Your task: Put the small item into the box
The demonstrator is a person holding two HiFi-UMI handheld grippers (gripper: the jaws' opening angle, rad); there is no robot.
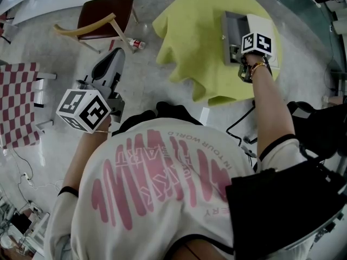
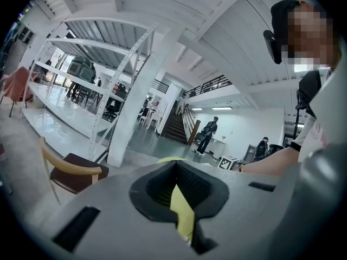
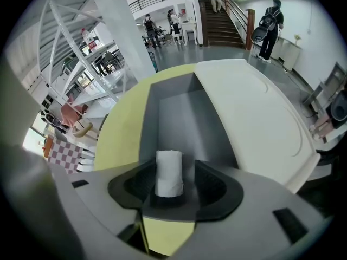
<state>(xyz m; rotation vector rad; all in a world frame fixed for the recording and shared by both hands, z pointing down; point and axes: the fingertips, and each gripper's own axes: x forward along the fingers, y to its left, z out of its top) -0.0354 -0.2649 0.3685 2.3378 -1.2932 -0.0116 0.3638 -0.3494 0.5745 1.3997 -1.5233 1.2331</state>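
Right tool (image 3: 169, 187) wide open, roll (image 3: 169, 172) stands loose between, looks down in box (image 3: 162, 104) | left tool (image 2: 177, 196) shut, empty | you only need to lift away.

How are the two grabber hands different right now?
The left gripper is over the floor, away from the table; the right gripper is over the open grey box. The left gripper's jaws are together, empty; the right gripper's jaws stand apart around a white roll. Both carry a cube with square markers.

Sm. white roll (image 3: 169, 173) upright inside open grey box (image 3: 187, 110).
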